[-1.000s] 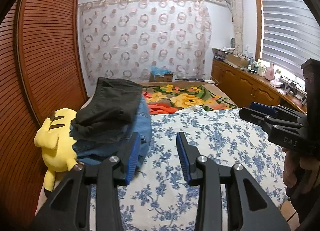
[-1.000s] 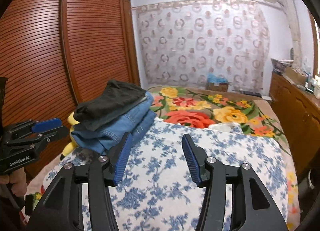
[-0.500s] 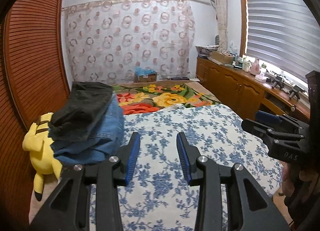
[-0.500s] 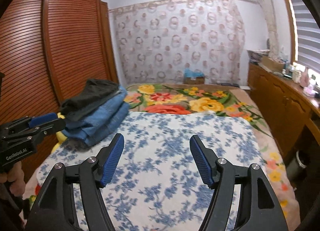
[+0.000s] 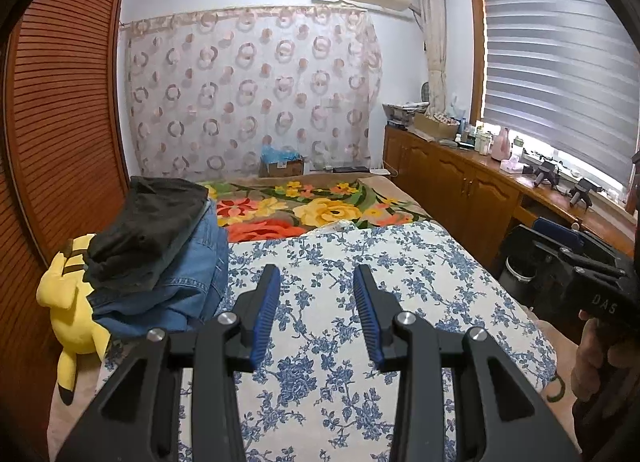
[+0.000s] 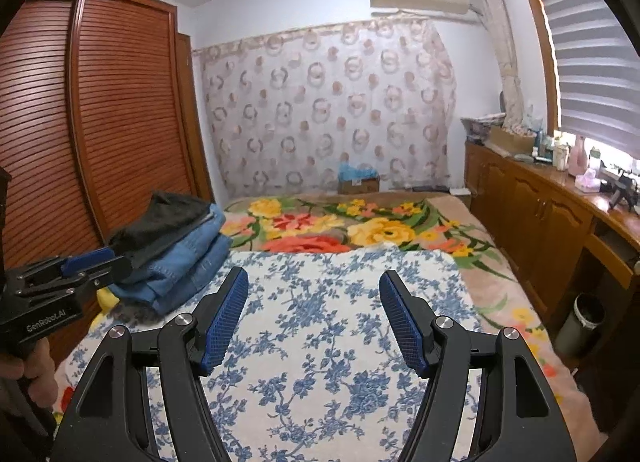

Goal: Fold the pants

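At the far left, a stack of folded pants [image 5: 160,258], dark pair on top of blue denim, is seen on the bed edge beside a yellow plush toy [image 5: 70,310]. The left gripper [image 5: 316,314] is held partly open and empty above the blue floral sheet [image 5: 340,382]. The right gripper [image 6: 314,318] is spread wide, nothing between its jaws.

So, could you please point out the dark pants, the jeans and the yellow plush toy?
dark pants [image 5: 148,230], left wrist view, middle of the top folded layer.
jeans [image 5: 188,282], left wrist view, denim side of the stack.
plush toy [image 5: 74,314], left wrist view, its yellow body.
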Demonstrator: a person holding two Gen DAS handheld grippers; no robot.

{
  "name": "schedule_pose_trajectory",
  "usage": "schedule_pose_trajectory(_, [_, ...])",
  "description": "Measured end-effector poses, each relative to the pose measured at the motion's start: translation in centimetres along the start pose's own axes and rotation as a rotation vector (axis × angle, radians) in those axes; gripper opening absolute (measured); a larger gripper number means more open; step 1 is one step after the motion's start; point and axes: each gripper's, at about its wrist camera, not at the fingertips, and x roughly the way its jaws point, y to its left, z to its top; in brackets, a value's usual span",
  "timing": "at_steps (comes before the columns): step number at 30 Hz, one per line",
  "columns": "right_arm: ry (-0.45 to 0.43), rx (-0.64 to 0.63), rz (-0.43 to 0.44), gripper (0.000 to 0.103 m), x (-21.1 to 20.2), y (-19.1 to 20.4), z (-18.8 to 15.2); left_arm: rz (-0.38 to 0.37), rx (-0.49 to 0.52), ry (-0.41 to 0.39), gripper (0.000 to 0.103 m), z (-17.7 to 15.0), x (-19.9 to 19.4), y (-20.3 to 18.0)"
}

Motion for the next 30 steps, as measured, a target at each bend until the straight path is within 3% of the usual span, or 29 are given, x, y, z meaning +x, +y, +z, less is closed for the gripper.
schedule_pose_trajectory(30, [0.002,-0.007,-0.007,0.07,-0.51,-0.03,-0.29,0.013,-0.001,-0.013,0.038,0.0,-0.84,0.45])
